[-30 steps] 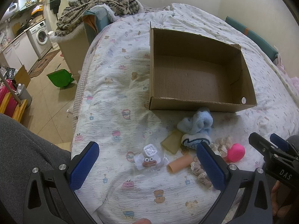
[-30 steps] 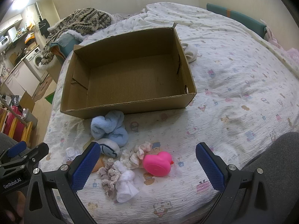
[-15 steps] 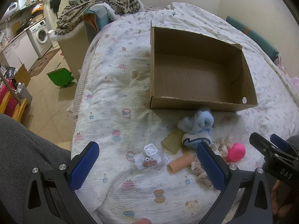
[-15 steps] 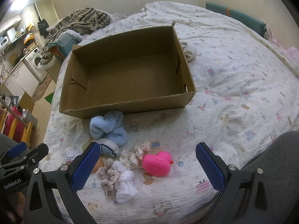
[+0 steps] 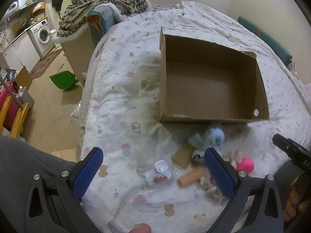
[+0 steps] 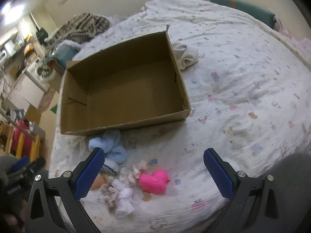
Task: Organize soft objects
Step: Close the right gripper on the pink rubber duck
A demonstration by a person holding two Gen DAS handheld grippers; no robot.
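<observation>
An empty cardboard box [image 5: 211, 114] [image 6: 126, 127] sits open on the bed. In front of it lies a pile of small items: a light blue fluffy sock [image 5: 211, 137] [image 6: 110, 145], a pink rubber duck [image 6: 154, 181] [image 5: 245, 164], white and beige scrunchies [image 6: 122, 194], a tan tube [image 5: 191, 177] and a clear packet with a small toy [image 5: 160, 173]. My left gripper [image 5: 153, 172] is open and empty above the packet. My right gripper [image 6: 154, 172] is open and empty above the duck.
A white rolled cloth [image 6: 185, 55] lies right of the box. A patterned blanket [image 5: 103, 2] is piled at the bed's far left. The bed edge drops to the floor on the left, with a green dustpan [image 5: 64, 80] and a washing machine [image 5: 43, 35].
Both grippers have moved forward and lower toward the pile. The right view now sits closer over the duck and scrunchies. Both stay open.
</observation>
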